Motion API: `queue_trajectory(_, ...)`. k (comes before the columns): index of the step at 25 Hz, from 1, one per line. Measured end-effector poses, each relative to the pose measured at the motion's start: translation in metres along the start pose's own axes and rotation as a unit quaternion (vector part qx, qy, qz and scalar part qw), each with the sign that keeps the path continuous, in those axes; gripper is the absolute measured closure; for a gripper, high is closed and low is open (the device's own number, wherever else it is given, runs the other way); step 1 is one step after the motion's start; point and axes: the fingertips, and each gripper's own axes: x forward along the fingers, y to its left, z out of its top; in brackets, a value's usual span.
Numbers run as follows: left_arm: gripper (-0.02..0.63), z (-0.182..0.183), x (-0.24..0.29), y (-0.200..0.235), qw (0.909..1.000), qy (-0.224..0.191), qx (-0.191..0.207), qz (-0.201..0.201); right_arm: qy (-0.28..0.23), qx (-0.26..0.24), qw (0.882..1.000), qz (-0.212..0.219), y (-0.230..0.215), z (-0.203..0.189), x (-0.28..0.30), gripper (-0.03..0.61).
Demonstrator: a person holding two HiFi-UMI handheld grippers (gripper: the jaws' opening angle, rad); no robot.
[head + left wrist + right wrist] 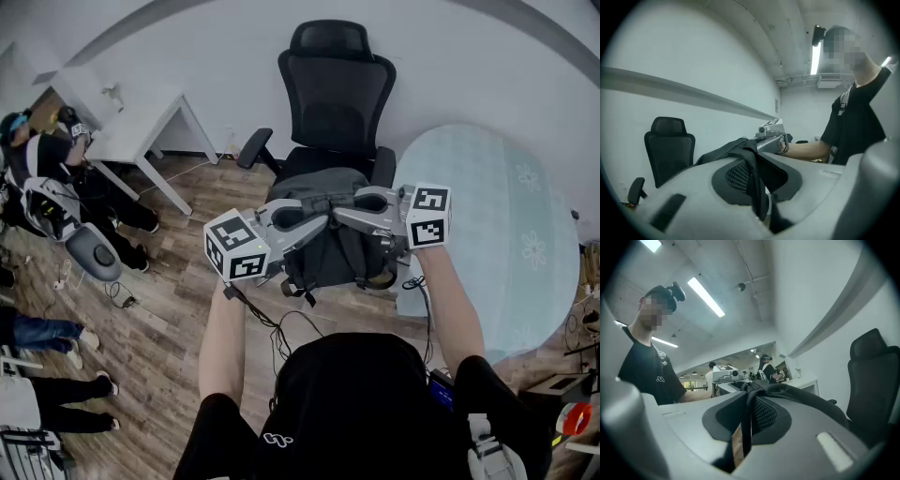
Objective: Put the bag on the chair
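Note:
A dark grey backpack (328,246) hangs in the air just in front of a black office chair (337,89), its lower part over the seat's front edge. My left gripper (292,217) is shut on a strap at the bag's top left. My right gripper (367,201) is shut on a strap at its top right. In the left gripper view the black strap (753,174) runs between the jaws, with the chair (669,149) beyond at left. In the right gripper view a webbing strap (746,423) is pinched the same way, and the chair (875,380) stands at right.
A white table (141,124) stands at the back left, near the wall. A round pale green table (497,234) is close on the right. People (52,202) sit at the far left. Cables (277,326) trail over the wooden floor under the bag.

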Motion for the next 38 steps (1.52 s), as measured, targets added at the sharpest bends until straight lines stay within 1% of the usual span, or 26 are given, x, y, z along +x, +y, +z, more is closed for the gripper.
queue_trajectory(4, 0.577, -0.001, 0.001, -0.001, 0.9999, -0.009, -0.010, 0.007, -0.002, 0.006, 1.000, 0.001, 0.000, -0.001, -0.001, 0.540)
queue_trajectory(10, 0.577, -0.007, 0.003, 0.000, 0.9994, -0.015, -0.028, 0.017, 0.008, 0.008, 1.000, 0.003, -0.002, -0.007, 0.000, 0.540)
queue_trajectory(13, 0.577, -0.014, 0.005, 0.002, 0.9992, -0.017, -0.026, 0.022, 0.013, 0.008, 1.000, -0.001, -0.006, -0.014, -0.001, 0.540)
queue_trajectory(17, 0.577, -0.022, 0.007, 0.004, 0.9991, -0.012, -0.029, 0.029, 0.024, 0.022, 0.999, -0.015, -0.009, -0.023, 0.000, 0.540)
queue_trajectory(21, 0.577, -0.023, 0.003, 0.012, 0.9987, -0.024, -0.029, 0.033, 0.032, 0.019, 0.999, -0.013, -0.015, -0.024, 0.007, 0.540)
queue_trajectory(25, 0.577, -0.024, -0.007, 0.032, 0.9975, -0.041, -0.038, 0.042, 0.047, 0.017, 0.999, -0.013, -0.031, -0.021, 0.023, 0.540)
queue_trajectory(29, 0.577, -0.035, -0.021, 0.057, 0.9955, -0.042, -0.061, 0.059, 0.057, 0.024, 0.998, -0.002, -0.051, -0.028, 0.047, 0.540)
queue_trajectory(31, 0.577, -0.036, -0.024, 0.084, 0.9944, -0.040, -0.072, 0.066, 0.057, 0.025, 0.998, 0.004, -0.074, -0.026, 0.059, 0.540)
queue_trajectory(34, 0.577, -0.040, -0.019, 0.133, 0.9934, -0.035, -0.085, 0.069, 0.059, 0.031, 0.998, 0.017, -0.122, -0.024, 0.071, 0.540)
queue_trajectory(38, 0.577, -0.061, -0.016, 0.175, 0.9940, -0.017, -0.085, 0.067, 0.065, 0.042, 0.996, 0.040, -0.165, -0.041, 0.085, 0.540)
